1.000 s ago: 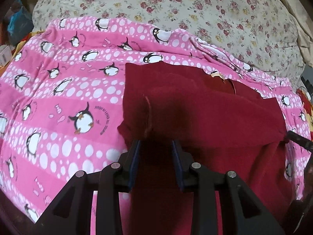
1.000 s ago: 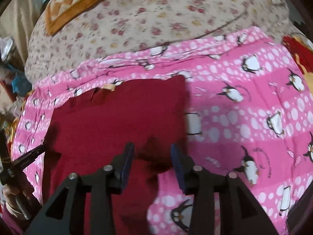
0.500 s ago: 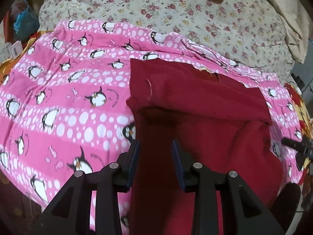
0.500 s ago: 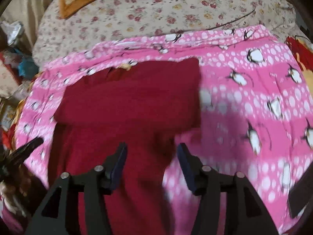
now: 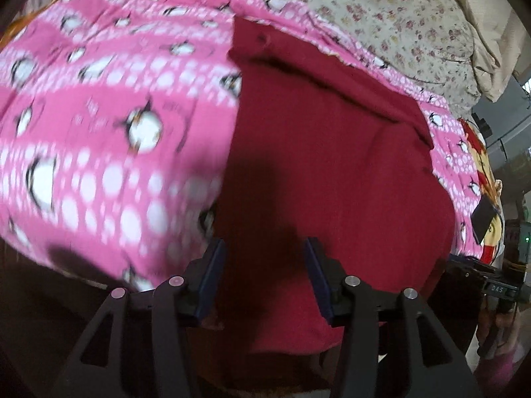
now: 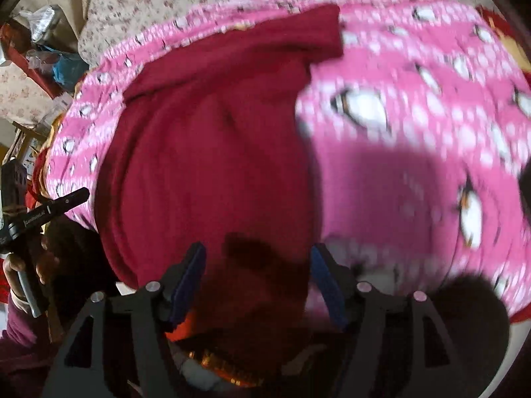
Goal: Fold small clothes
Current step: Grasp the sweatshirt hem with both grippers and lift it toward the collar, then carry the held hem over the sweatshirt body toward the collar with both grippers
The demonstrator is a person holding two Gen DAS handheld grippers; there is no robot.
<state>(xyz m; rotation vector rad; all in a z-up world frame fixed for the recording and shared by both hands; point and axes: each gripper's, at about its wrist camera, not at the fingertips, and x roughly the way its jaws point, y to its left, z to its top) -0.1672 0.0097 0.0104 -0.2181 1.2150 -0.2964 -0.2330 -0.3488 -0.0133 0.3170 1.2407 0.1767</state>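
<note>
Left tongs [image 5: 264, 270]: jaws standing wide apart, gripping nothing, hovering over the near hem of the red garment [image 5: 332, 152]. In the left wrist view the garment is lying on the pink penguin blanket [image 5: 99, 116] of the bed, its long axis running straight ahead from the tongs, with a folded-over band crossing its far end. Its left edge is sitting just inside the left finger's line; most of the cloth is spreading to the right.

Right tongs [image 6: 259, 278]: jaws likewise wide, holding nothing, poised above the garment's near right corner. In the right wrist view the red garment [image 6: 205, 152] is stretching away ahead and leftward, its right edge passing between the fingers. The left tongs [image 6: 49, 209] are showing at far left.

Judgement: each tongs is nearest its own near corner, suiting a lift of the hem away toward the far band.
</note>
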